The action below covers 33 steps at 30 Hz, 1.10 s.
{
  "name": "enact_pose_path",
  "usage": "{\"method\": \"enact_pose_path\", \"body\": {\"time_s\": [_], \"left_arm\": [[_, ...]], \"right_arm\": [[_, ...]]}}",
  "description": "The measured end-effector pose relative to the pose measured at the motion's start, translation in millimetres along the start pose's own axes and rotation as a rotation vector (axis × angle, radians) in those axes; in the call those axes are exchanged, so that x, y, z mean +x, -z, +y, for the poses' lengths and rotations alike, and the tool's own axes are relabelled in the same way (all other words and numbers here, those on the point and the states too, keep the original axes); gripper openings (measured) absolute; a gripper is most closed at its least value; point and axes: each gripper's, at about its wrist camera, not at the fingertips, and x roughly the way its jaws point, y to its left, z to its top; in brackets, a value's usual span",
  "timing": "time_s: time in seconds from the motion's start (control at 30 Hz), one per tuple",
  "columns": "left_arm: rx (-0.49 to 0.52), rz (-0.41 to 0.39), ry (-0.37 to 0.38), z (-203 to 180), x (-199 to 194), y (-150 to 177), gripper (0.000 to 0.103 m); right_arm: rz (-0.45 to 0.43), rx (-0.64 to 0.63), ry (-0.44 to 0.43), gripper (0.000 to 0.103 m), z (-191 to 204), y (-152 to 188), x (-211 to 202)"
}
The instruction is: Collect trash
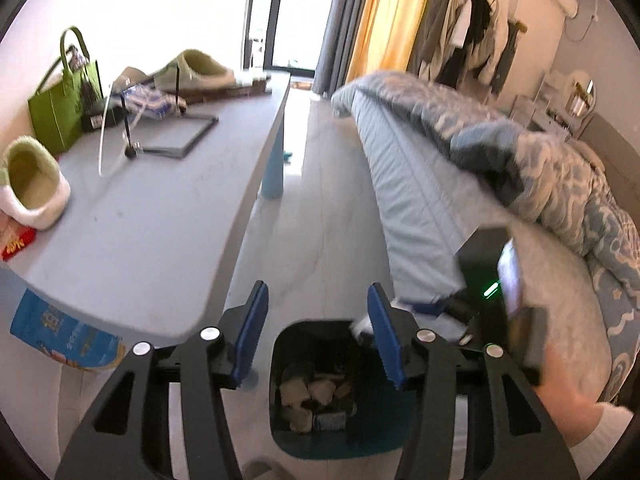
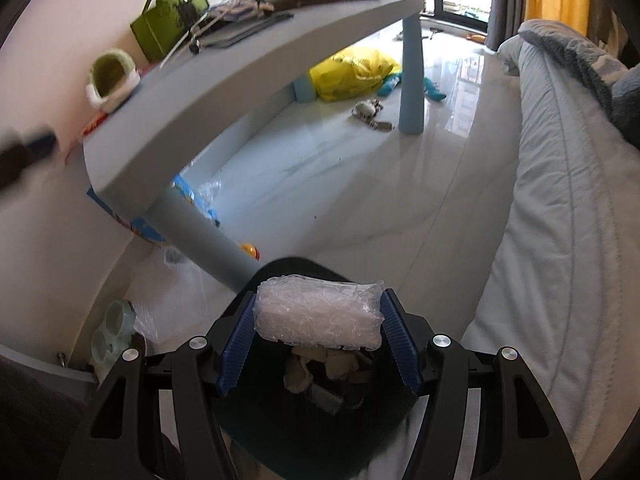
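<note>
Above the trash bin (image 2: 280, 440), right tool (image 2: 319, 344) pinching a plastic wad (image 2: 318, 314); left tool (image 1: 318, 340) spread, empty.

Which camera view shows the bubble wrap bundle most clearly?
The right wrist view: the bubble wrap bundle fills the centre, clamped between the right gripper jaws above the trash bin. The left wrist view shows only a white scrap of it.

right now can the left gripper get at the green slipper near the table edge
Probably yes. The left gripper is open and holds nothing, and the green slipper lies in the open on the table, with nothing between them. It would have to swing away from the bin first.
</note>
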Motion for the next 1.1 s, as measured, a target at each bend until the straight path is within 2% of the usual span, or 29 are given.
{"method": "enact_pose_path", "body": {"time_s": [0.17,0.4,0.57,0.63,0.67,0.7,0.97,1.1], "left_arm": [[0.004,-0.064,0.019,-8,-15,-8,0.046],[0.009,-0.099,0.039,-16,-24,-14,0.043],[0.002,-0.12,0.053,-21,-30,-19,0.042],[0.001,-0.129,0.058,-22,-33,-22,0.042],[0.001,-0.133,0.058,-24,-33,-23,0.042],[0.001,-0.136,0.058,-25,-34,-24,0.042],[0.021,-0.164,0.053,-42,-40,-30,0.043],[0.037,-0.194,0.051,-54,-47,-32,0.051]], "right_arm": [[0.058,-0.032,0.013,0.063,7,7,20],[0.15,-0.068,0.027,0.063,14,21,44],[0.181,-0.079,0.034,0.063,15,27,48],[0.188,-0.073,0.028,0.07,14,30,48],[0.198,-0.07,0.026,0.083,13,31,48],[0.207,-0.07,0.024,0.089,13,32,49],[0.157,-0.087,0.017,0.089,14,33,24],[0.076,-0.079,0.005,0.089,12,27,-8]]}}
